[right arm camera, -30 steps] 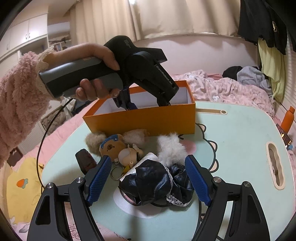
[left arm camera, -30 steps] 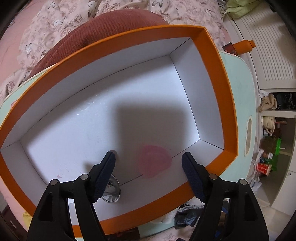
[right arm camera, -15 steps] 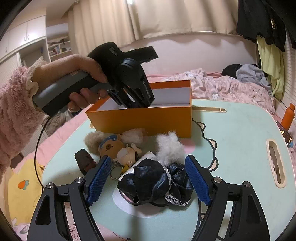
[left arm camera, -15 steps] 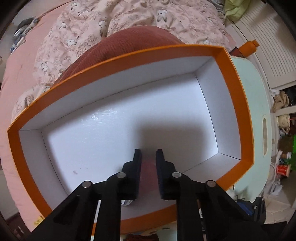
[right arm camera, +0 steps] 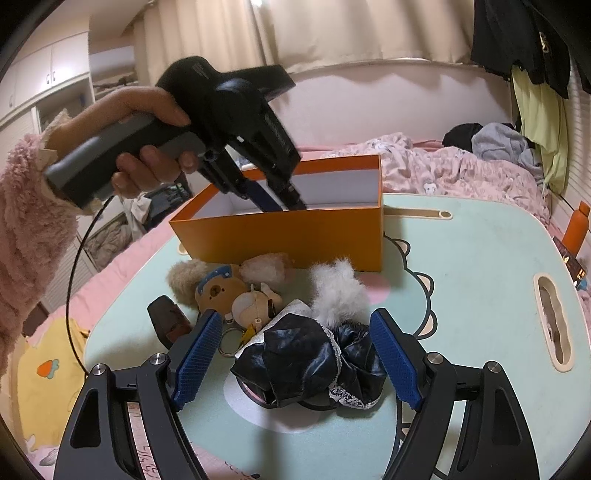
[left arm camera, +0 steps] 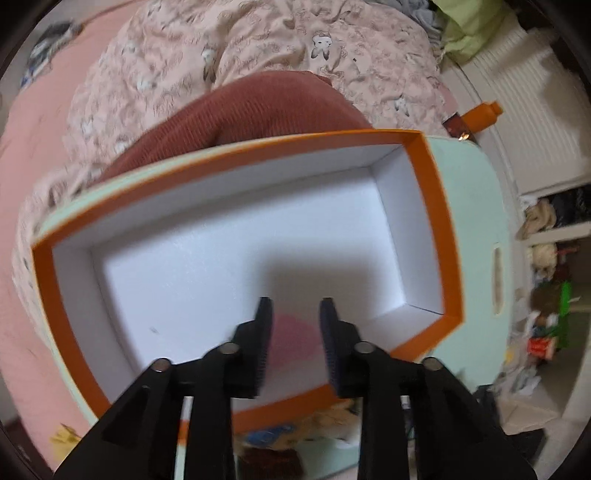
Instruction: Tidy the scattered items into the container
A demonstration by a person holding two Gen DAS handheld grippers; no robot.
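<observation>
Left gripper (left arm camera: 295, 314) above the orange box (left arm camera: 436, 206), its jaws just reopening, nothing between them.
Right gripper (right arm camera: 291, 354) released at lower centre; black scrunchie (right arm camera: 306, 362) lies between its fingers, untouched, below the box.

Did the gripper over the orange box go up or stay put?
Yes, it went up. The left gripper now reaches less far below the orange box rim than before. Its jaws have just been opening, with nothing gripped; a pink thing lies below.

Home bedroom: floral quilt (right arm camera: 454, 166) lying rumpled on bed, curtains (right arm camera: 314, 33) hanging behind, clothes (right arm camera: 517, 37) hanging at wall, wardrobe (right arm camera: 55, 70) standing left.
</observation>
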